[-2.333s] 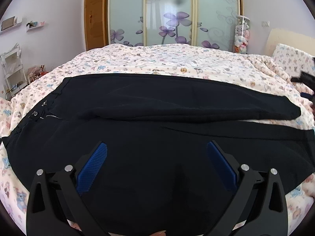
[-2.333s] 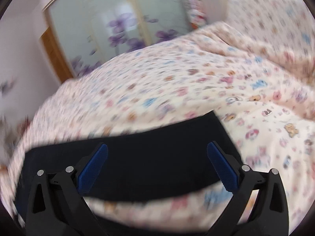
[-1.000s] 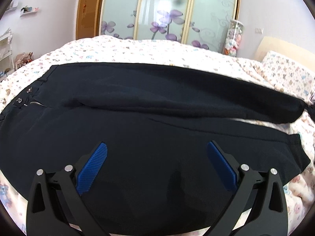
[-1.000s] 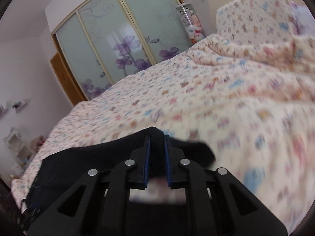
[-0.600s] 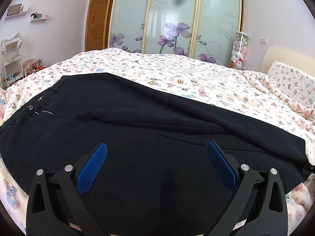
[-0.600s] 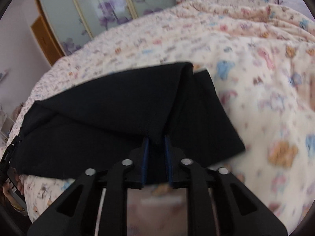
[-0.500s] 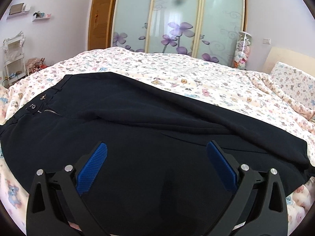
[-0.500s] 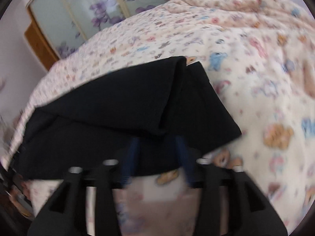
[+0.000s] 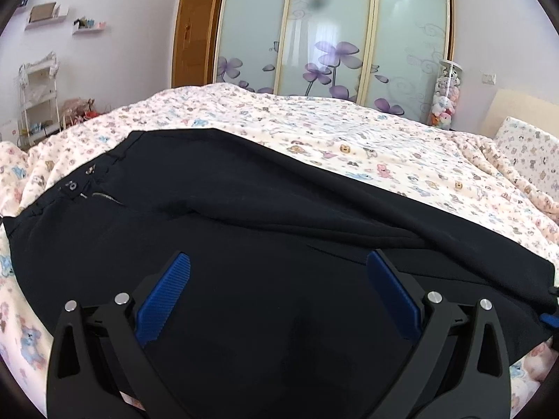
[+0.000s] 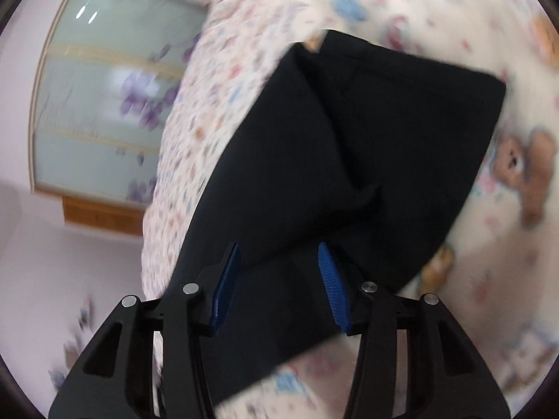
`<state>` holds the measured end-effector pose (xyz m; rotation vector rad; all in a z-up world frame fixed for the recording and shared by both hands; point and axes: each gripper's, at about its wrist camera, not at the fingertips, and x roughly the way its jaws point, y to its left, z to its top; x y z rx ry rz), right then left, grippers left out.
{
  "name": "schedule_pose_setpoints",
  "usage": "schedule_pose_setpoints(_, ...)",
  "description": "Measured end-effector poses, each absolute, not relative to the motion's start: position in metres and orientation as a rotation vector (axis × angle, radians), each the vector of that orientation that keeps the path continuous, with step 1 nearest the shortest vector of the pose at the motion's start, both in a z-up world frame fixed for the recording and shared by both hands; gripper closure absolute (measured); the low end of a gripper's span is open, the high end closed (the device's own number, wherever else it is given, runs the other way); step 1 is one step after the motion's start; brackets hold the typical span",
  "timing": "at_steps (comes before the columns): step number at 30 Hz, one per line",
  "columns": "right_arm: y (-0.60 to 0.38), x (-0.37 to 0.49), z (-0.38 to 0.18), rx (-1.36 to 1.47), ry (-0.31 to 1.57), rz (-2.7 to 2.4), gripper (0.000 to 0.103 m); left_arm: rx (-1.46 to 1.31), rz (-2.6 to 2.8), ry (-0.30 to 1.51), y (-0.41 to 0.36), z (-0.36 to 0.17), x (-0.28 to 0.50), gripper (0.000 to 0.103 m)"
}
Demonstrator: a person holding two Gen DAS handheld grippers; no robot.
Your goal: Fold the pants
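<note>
Since a second ago the far leg of the black pants (image 9: 265, 216) has been swung over toward the near one, and the right tool (image 10: 277, 279), clamped on the cuff then, now has its blue pads parted with nothing between them. The pants lie lengthwise across the bed (image 9: 349, 132), waistband and zipper at the left in the left wrist view, and the two legs overlap only roughly. In the right wrist view the cuff ends (image 10: 384, 132) sit askew, one corner peeking past the other, though that picture is blurred. The left tool (image 9: 279, 296) hovers over the thigh area, spread wide and holding nothing.

To do this lengthwise fold well, I judge the cuffs should be squared first: pinch the upper hem at its edge, slide it until both hems and side seams line up, then smooth the ridge that runs along the legs toward the waistband. Beyond the bed stands a wardrobe (image 9: 332, 31) with flowered glass doors.
</note>
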<state>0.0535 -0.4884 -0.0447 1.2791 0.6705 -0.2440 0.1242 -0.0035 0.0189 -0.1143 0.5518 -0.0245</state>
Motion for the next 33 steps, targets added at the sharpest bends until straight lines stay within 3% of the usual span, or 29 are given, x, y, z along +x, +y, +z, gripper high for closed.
schedule_pose_setpoints(1,-0.492,0.055,-0.051,1.323,0.642,-0.281,0.055,-0.122,-0.018,0.544,-0.002,0.02,0.124,0.002)
schedule_pose_setpoints(2,-0.494,0.055,-0.055,1.341,0.615,-0.3,0.067,-0.135,-0.015,0.532,0.0,0.021,0.123,0.002)
schedule_pose_setpoints(3,-0.494,0.055,-0.057,1.342,0.589,-0.316,0.087,-0.143,-0.016,0.527,0.001,0.021,0.123,0.002)
schedule_pose_setpoints(4,-0.495,0.056,-0.058,1.326,0.559,-0.331,0.094,-0.149,-0.024,0.531,0.002,0.021,0.123,0.002)
schedule_pose_setpoints(6,-0.496,0.055,-0.061,1.329,0.523,-0.329,0.098,-0.139,-0.071,0.567,0.0,0.02,0.126,0.002)
schedule_pose_setpoints(13,-0.485,0.006,-0.068,1.377,0.285,-0.313,0.099,-0.313,-0.198,0.681,0.021,0.008,0.135,0.002)
schedule_pose_setpoints(18,-0.478,0.015,-0.077,1.323,0.262,-0.334,0.099,-0.367,-0.153,0.711,0.051,0.02,0.148,0.002)
schedule_pose_setpoints(24,-0.479,0.02,-0.076,1.245,0.284,-0.335,0.099,-0.255,-0.05,0.653,0.095,0.056,0.232,0.002)
schedule_pose_setpoints(33,-0.48,0.018,-0.072,1.155,0.358,-0.349,0.099,-0.466,0.083,0.975,0.151,0.027,0.391,0.003)
